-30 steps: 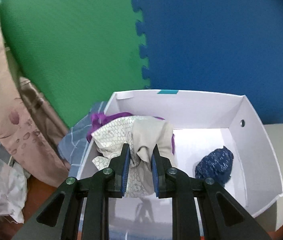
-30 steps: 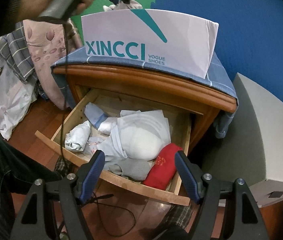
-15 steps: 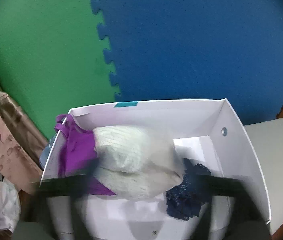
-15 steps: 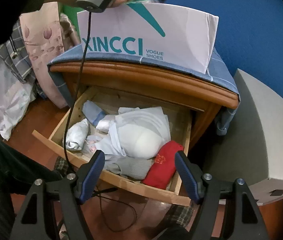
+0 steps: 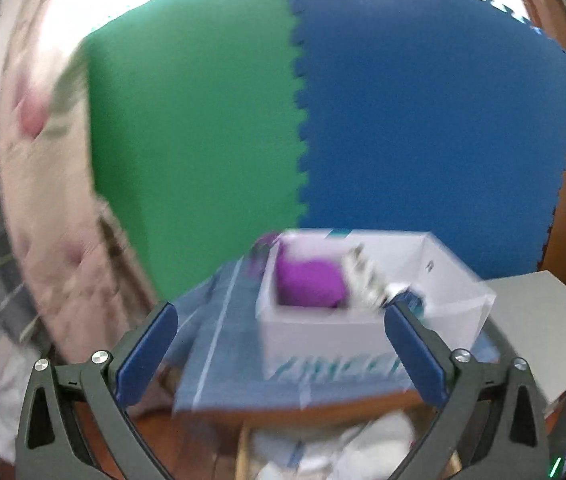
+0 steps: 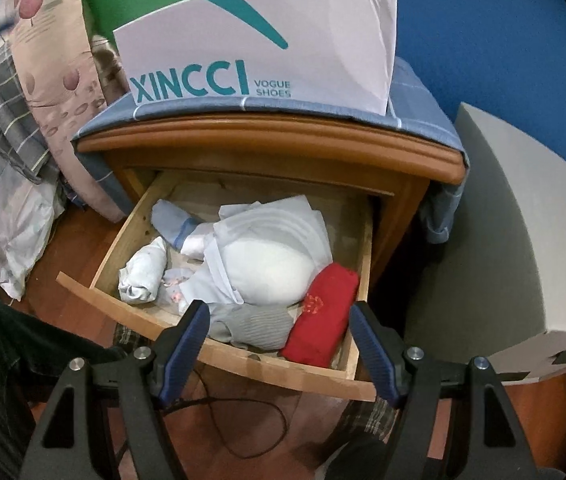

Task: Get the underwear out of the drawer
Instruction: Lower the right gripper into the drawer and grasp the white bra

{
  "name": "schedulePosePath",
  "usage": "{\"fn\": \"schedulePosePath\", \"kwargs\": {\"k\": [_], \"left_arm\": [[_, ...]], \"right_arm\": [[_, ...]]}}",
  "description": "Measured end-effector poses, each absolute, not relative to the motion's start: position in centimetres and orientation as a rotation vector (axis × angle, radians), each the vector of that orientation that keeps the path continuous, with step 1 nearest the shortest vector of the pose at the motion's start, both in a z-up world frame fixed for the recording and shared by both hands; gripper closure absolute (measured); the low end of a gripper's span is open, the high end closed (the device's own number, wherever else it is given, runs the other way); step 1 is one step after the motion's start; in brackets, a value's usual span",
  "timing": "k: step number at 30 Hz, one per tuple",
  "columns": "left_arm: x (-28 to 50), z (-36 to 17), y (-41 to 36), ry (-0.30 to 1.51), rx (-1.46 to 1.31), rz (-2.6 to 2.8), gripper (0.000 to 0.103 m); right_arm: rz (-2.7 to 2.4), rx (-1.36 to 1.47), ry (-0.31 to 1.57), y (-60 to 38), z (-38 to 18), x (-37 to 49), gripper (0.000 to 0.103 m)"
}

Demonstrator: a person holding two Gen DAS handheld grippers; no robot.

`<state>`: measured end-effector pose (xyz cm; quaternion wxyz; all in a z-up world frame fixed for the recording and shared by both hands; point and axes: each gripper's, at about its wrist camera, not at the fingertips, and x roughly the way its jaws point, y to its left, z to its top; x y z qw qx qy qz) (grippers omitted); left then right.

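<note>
The wooden drawer (image 6: 211,344) stands pulled open under the nightstand top. It holds several garments: a red folded piece (image 6: 323,312), a grey piece (image 6: 255,326), a large white piece (image 6: 271,264) and a small white roll (image 6: 145,270). My right gripper (image 6: 277,340) is open and empty, just above the drawer's front edge. My left gripper (image 5: 279,340) is open and empty, in front of the white shoe box (image 5: 363,320). The box holds a purple garment (image 5: 309,284) and a patterned white one (image 5: 367,280). The left wrist view is blurred.
The shoe box (image 6: 259,52) sits on a blue checked cloth (image 6: 415,96) on the nightstand. A grey box (image 6: 503,248) stands to the right. Bedding and a floral cloth (image 6: 47,64) pile up at the left. A dark cable (image 6: 243,420) lies on the floor.
My left gripper let go of the patterned white garment in the shoe box, opened wide and pulled back and up. My right gripper stayed open near the drawer front.
</note>
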<state>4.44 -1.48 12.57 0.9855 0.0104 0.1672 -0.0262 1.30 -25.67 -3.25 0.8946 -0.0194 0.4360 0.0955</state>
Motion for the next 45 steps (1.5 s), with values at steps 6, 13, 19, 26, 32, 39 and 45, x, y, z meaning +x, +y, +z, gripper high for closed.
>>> {"fn": "schedulePosePath", "kwargs": {"k": [6, 13, 19, 26, 32, 39, 45], "left_arm": [[3.3, 5.9, 5.0, 0.467, -0.064, 0.043, 0.0], [3.4, 4.9, 8.1, 0.497, -0.203, 0.038, 0.0], [2.6, 5.2, 8.9, 0.484, -0.252, 0.003, 0.0], [2.9, 5.2, 10.5, 0.477, -0.322, -0.008, 0.0], [3.2, 5.3, 10.4, 0.479, -0.337, -0.042, 0.0], [2.9, 5.6, 10.2, 0.464, -0.335, -0.057, 0.0], [3.2, 5.4, 9.8, 0.476, -0.324, -0.056, 0.0]], "right_arm": [[0.206, -0.059, 0.946, -24.3, -4.2, 3.1, 0.029], [0.184, -0.136, 1.068, -21.3, -8.3, 8.4, 0.029], [0.123, -0.217, 1.14, -18.4, -13.0, 11.7, 0.029], [0.127, -0.277, 1.171, -14.8, -14.8, 15.7, 0.026], [0.155, -0.464, 1.146, -11.5, -15.4, 16.3, 0.023], [0.17, -0.599, 1.316, -12.3, -19.2, 17.0, 0.023], [0.196, -0.67, 1.58, -11.3, -24.0, 19.6, 0.026]]}}
